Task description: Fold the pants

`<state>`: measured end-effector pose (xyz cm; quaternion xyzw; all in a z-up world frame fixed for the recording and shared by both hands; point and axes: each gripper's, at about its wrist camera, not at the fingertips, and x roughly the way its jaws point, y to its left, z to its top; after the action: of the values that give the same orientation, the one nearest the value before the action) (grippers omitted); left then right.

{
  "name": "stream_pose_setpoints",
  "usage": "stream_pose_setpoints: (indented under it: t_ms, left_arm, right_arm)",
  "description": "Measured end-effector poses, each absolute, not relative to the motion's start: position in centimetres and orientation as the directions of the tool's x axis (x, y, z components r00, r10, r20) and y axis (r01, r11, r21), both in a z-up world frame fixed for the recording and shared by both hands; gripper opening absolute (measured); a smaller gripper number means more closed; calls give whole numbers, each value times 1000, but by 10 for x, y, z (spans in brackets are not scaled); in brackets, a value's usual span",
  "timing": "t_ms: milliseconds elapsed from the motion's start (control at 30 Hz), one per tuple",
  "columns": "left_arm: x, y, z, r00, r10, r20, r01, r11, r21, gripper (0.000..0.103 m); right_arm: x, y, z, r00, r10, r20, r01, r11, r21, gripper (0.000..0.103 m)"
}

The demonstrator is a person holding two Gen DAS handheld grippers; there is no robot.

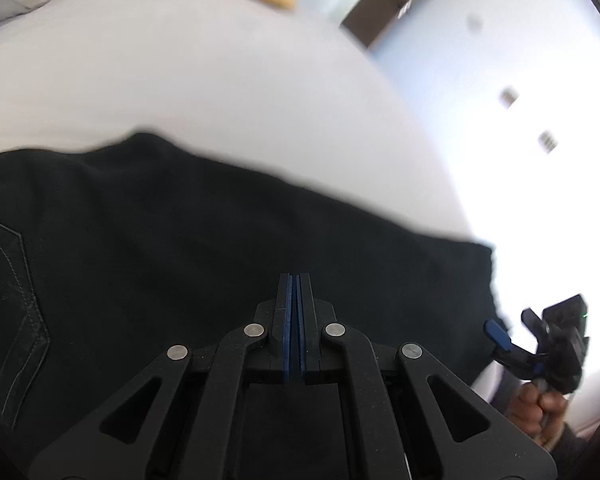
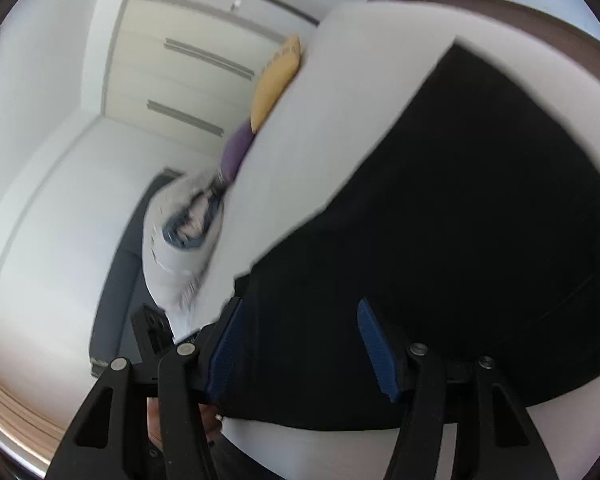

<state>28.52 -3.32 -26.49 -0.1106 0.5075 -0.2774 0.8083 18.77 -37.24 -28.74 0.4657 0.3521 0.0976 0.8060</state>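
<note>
Pants: black pants [image 1: 204, 240] lie spread across a white bed [image 1: 188, 76]; a stitched back pocket shows at the left edge of the left wrist view.
Left gripper: left gripper [image 1: 295, 280] hangs over the middle of the dark cloth, its blue pads pressed nearly together with only a sliver between them; no cloth shows in that sliver.
Right gripper: right gripper [image 2: 300, 312] has its fingers spread wide, with the edge of the pants lying between and beyond the blue pads [image 2: 374, 344]; whether either pad touches the cloth I cannot tell.
Hard to read: both views are blurred by motion; the pants run out of frame, so waistband and hems are unclear.
Surface and room: yellow pillow [image 2: 276, 80], purple pillow [image 2: 236, 150] and a patterned pillow [image 2: 180, 236] sit at the bed's edge; pale cupboard doors [image 2: 188, 80] stand behind.
</note>
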Motion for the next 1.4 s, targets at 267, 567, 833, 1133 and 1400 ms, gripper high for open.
stream_pose_setpoints:
  t_ms: [267,567,833,1133,1400]
  left_arm:
    - [288,93,-281,404,-543,-737,244,840,-485,1]
    - [294,189,-259,518,-419,-746,87,893,-441,1]
    - [255,92,-226,533,-470,-703,142,869,-473,1]
    - [237,-67,-246,338,-609,-717,322,791,-520,1]
    - [250,-160,-298,265,-630,-730,292,774,-562,1]
  right_arm:
    - [161,-413,-315,736,353,-577,318,572,756,0]
    - [53,-474,-264,814,156,-559,414,519,748,70]
    - [51,-450,-276,822,222,-524,414,399,818,78]
    - [66,-452,-296,866,208,-454,395,271,878,78]
    - [81,-459,-296,888,188,-420,372,246,895,73]
